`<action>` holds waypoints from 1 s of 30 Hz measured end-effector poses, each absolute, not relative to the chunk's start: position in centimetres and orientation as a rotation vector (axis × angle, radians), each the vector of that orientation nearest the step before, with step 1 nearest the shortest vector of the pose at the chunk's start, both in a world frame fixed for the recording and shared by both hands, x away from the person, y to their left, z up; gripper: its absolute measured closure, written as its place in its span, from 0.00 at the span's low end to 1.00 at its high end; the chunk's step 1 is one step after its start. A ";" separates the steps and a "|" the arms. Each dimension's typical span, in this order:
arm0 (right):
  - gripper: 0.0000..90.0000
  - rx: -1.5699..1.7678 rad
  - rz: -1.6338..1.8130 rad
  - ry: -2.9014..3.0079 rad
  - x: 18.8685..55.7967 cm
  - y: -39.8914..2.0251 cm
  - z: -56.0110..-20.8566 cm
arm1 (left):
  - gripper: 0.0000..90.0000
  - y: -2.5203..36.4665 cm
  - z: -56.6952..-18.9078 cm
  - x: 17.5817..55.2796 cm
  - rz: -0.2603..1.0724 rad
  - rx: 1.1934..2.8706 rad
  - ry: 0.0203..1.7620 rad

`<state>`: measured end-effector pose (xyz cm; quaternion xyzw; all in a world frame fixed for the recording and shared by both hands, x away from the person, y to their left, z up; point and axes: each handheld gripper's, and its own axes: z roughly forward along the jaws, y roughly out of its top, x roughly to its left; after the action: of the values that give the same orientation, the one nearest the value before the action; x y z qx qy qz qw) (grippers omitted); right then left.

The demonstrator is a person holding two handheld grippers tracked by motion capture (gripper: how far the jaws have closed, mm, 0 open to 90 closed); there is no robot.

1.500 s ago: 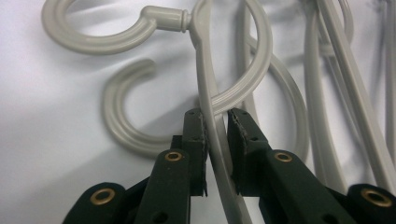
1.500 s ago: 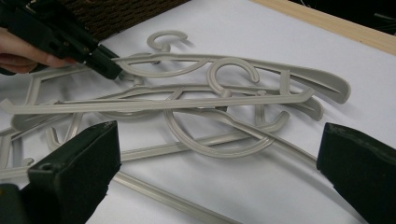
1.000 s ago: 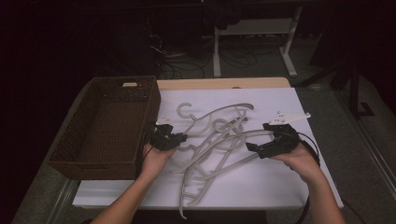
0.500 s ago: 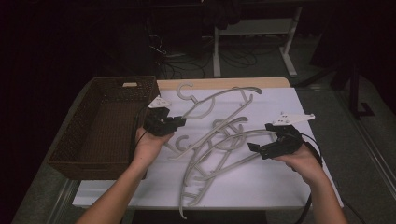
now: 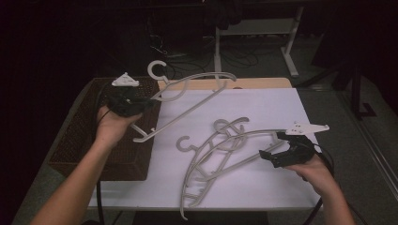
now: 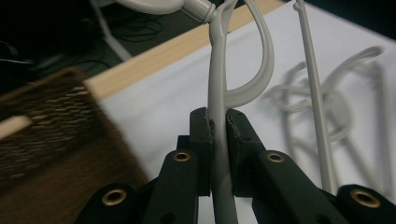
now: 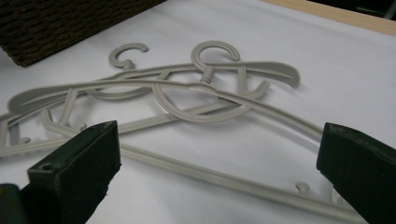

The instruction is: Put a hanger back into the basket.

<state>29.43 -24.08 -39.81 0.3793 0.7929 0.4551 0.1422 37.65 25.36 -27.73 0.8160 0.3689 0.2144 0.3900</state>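
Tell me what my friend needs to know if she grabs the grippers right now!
Left gripper: shut on one grey hanger, held up in the air beside the wicker basket.
Right gripper: open, holding nothing, low by the hanger pile on the white table.
Done: one hanger lifted off the pile.
Left: probably drop it in the basket, then fetch the others, which lie tangled together.

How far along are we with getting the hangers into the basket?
Nothing looks done yet: the wicker basket shows no hanger inside. In hand: the left gripper is shut on one grey hanger, held up off the white sheet beside the basket. Left: two hangers lie overlapped on the sheet, and the right gripper is open beside them, holding nothing.
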 end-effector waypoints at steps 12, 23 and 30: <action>0.00 1.121 1.310 2.268 29.4 -24.8 -40.3 | 0.92 36.6 -27.2 37.4 0.670 2.007 1.105; 0.00 1.132 1.294 2.262 29.5 -24.8 -40.4 | 0.92 44.6 -28.5 35.5 0.744 1.994 1.232; 0.00 1.129 1.293 2.265 29.5 -24.6 -40.3 | 0.92 45.0 -30.8 36.0 0.710 2.053 1.288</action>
<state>29.52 -24.56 -40.34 0.3927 0.7881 0.4498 0.1495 35.99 44.96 -30.76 0.7746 0.4861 0.2679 0.3033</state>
